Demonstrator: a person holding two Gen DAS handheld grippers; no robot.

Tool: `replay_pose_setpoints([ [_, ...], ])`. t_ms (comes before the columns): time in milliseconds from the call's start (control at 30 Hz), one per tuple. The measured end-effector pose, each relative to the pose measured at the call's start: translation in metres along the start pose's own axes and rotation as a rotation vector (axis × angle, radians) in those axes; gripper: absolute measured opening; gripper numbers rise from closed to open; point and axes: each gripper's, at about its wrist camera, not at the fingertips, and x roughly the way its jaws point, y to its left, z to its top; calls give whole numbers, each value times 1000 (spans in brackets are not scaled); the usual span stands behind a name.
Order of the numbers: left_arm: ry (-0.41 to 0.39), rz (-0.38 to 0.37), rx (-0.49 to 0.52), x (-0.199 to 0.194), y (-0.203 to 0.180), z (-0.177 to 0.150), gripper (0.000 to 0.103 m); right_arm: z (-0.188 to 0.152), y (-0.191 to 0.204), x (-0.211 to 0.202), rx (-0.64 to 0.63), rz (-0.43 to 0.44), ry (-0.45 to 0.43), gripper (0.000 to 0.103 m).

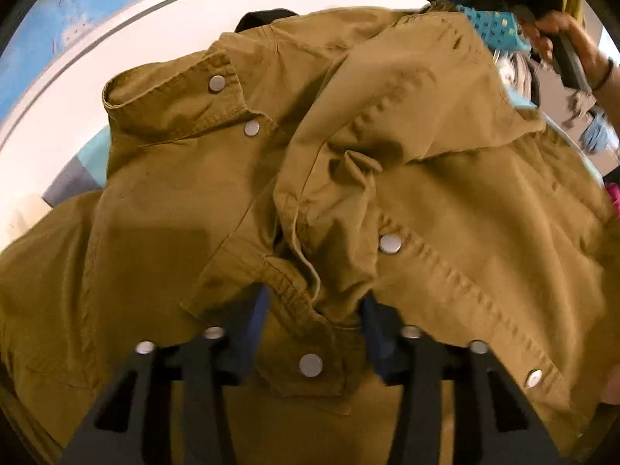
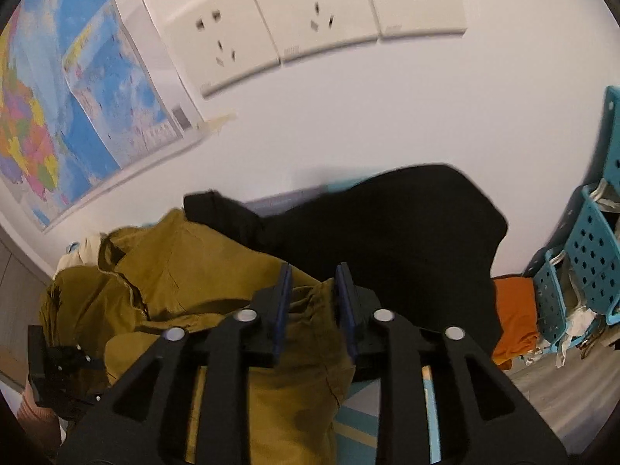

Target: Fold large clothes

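Item: mustard-brown snap-button cotton jacket [image 1: 445, 201]. We pinch its placket in the left claw [image 1: 316, 302]; the right claw [image 2: 313, 290] is spread, gathering fabric for folding.

**Jacket in front, wall behind**

The jacket [image 1: 310, 193] lies spread in front, its placket bunched between the left gripper's [image 1: 316, 310] fingers. Behind it sits a dark garment [image 2: 387, 232], and behind that the wall. On the wall, sockets [image 2: 271, 38] are to the right of a map [image 2: 58, 116]. Baskets [image 2: 589, 255] stand at far right, with folded cloth [image 2: 515, 310] beside them.
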Motion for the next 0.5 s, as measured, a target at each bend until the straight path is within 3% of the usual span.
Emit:
replay_pose_setpoints([
  [33, -29, 12, -8, -8, 3, 0, 7, 0, 2, -8, -5, 1, -23, 48],
  [67, -74, 55, -26, -24, 8, 0, 7, -2, 11, -22, -42, 2, -58, 48],
  [167, -177, 111, -73, -63, 24, -6, 7, -23, 51, -59, -209, 127, -100, 52],
  [233, -205, 166, -70, -77, 28, -12, 7, -52, 95, -73, -384, 201, -67, 55],
  [333, -212, 264, -35, -81, 26, -18, 8, -101, 149, -63, -605, 229, 19, 60],
  [367, -204, 271, -27, -79, 23, -21, 9, -113, 160, -56, -649, 229, 41, 66],
  [433, -176, 307, 13, -68, 15, -30, 15, -144, 182, -28, -773, 172, 91, 66],
  [500, -143, 309, 27, -58, 9, -36, 27, -161, 190, -1, -845, 66, 121, 59],
])
